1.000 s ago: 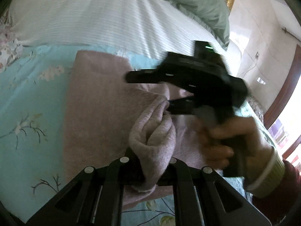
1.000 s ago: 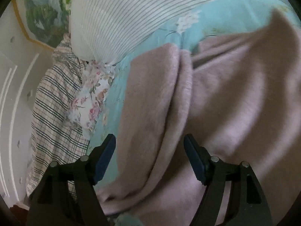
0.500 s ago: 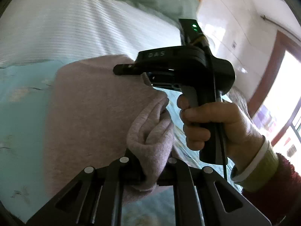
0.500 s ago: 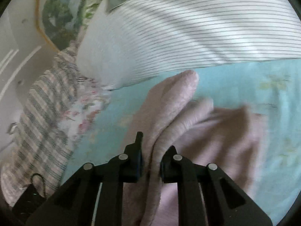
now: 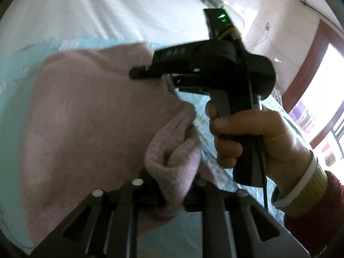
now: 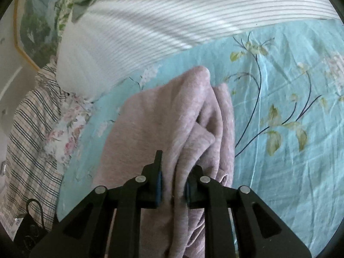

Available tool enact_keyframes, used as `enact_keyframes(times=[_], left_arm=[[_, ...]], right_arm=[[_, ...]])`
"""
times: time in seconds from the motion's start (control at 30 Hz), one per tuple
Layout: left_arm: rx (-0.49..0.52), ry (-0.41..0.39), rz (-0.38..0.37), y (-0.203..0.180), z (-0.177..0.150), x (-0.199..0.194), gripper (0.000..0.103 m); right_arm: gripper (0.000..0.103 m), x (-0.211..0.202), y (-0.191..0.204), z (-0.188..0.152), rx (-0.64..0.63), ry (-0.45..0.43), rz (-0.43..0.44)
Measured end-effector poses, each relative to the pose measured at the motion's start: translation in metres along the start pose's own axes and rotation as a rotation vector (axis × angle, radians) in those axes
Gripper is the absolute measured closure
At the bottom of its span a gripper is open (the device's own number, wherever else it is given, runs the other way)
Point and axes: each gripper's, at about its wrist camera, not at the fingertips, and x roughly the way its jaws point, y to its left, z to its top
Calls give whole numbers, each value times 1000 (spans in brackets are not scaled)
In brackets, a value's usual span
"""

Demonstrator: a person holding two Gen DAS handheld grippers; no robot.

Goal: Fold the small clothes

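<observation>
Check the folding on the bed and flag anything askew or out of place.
Nothing is damaged or spilled. The pink garment hangs bunched in uneven creases, pinched by both the right gripper and the left gripper; that fits a fold under way.

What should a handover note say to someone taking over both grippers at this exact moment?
Left gripper: shut on a bunched edge of the fuzzy mauve-pink garment.
Right gripper: shut on another gathered edge of it.
Garment: partly lifted over the light-blue floral bedsheet, below the white striped pillow.
Done: both edges gripped.
Left: probably lay the fold down, release, smooth; fold state unclear.
</observation>
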Motion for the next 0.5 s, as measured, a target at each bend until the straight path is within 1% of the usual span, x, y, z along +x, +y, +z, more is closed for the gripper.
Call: enact_keyframes(times=[0.03, 0.07, 0.1, 0.13, 0.17, 0.2, 0.23, 0.27, 0.3, 0.33, 0.4, 0.43, 0.5], left_arm=[[-11, 11, -17, 0, -1, -1, 73], [-11, 13, -22, 2, -2, -5, 70], [-7, 10, -27, 4, -5, -11, 62], [-3, -2, -27, 5, -8, -24, 50], [-3, -13, -25, 8, -10, -34, 43], [-5, -29, -24, 11, -12, -45, 31], [-15, -54, -16, 17, -13, -60, 20], [-29, -70, -3, 26, -12, -68, 18], [-55, -91, 13, 37, -11, -78, 18], [-77, -98, 25, 47, -8, -82, 18], [-151, -105, 52, 72, -7, -90, 18], [-196, -100, 57, 89, -3, -88, 18], [-289, -59, 55, 119, 4, -81, 18]], right_arm=[[66, -1, 0, -1, 9, 1, -3], [55, -5, 0, -2, 15, -11, -8], [44, -11, 1, -3, 16, -28, -10], [38, -21, 1, -5, 18, -50, -14], [27, -29, 2, -7, 18, -65, -16], [18, -40, 2, -11, 19, -87, -18], [15, -46, 1, -14, 19, -100, -23], [13, -53, 1, -18, 20, -108, -26], [12, -56, 0, -21, 23, -106, -27], [11, -57, -2, -26, 32, -88, -24], [11, -53, -4, -32, 45, -51, -18], [11, -49, -4, -36, 43, -31, -15], [11, -41, -3, -42, 28, 2, -18]])
